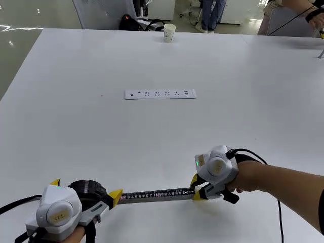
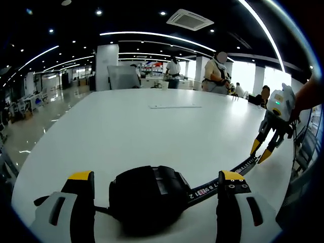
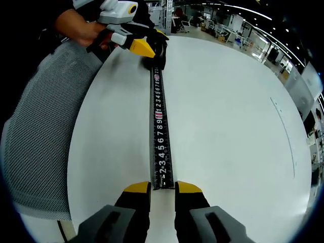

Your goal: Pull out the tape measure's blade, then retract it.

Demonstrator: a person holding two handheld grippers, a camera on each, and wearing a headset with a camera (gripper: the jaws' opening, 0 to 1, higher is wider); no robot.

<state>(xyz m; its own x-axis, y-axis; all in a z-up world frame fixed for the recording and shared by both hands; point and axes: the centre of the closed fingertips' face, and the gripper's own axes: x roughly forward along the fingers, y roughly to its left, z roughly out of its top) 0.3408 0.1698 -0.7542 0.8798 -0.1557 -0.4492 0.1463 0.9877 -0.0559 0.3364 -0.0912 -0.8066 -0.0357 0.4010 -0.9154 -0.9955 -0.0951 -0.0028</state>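
power strip (image 1: 160,94), paper cup (image 1: 169,32), beyond stretched blade (image 1: 157,194)

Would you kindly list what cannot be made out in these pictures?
Blade end hook: right gripper view, hidden between the right gripper's jaw tips.
Tape measure case, near side: head view, behind the left gripper.
Paper cup print: head view, too small.

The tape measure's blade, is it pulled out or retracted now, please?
Pulled out: the blade spans from the case to the right claw.
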